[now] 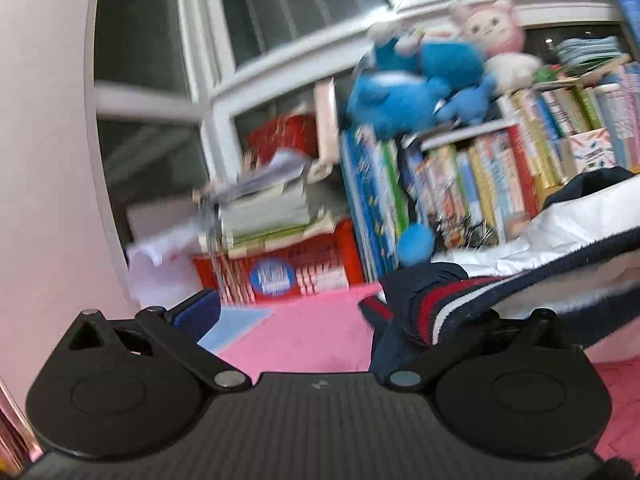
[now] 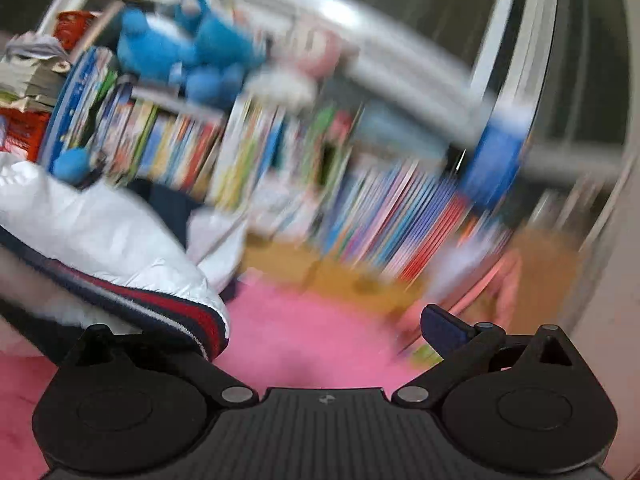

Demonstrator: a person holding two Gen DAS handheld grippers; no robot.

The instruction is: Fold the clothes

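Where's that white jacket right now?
The jacket hangs above the pink mat in front of the bookshelf: at the right of the left wrist view, at the left of the right wrist view.

One jacket point(image 1: 560, 236), one pink plush point(image 1: 494, 30), two red crates point(image 1: 280, 276)

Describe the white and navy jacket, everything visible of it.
The jacket is a puffy, shiny white quilted garment with a dark navy lining and a ribbed hem band striped navy, red and white. It lies crumpled and partly lifted above the pink mat, in front of the bookshelf. In the left wrist view its striped band drapes over one finger of the left tool; in the right wrist view the band covers one finger of the right tool. Both views are blurred, so zip and sleeves cannot be told.
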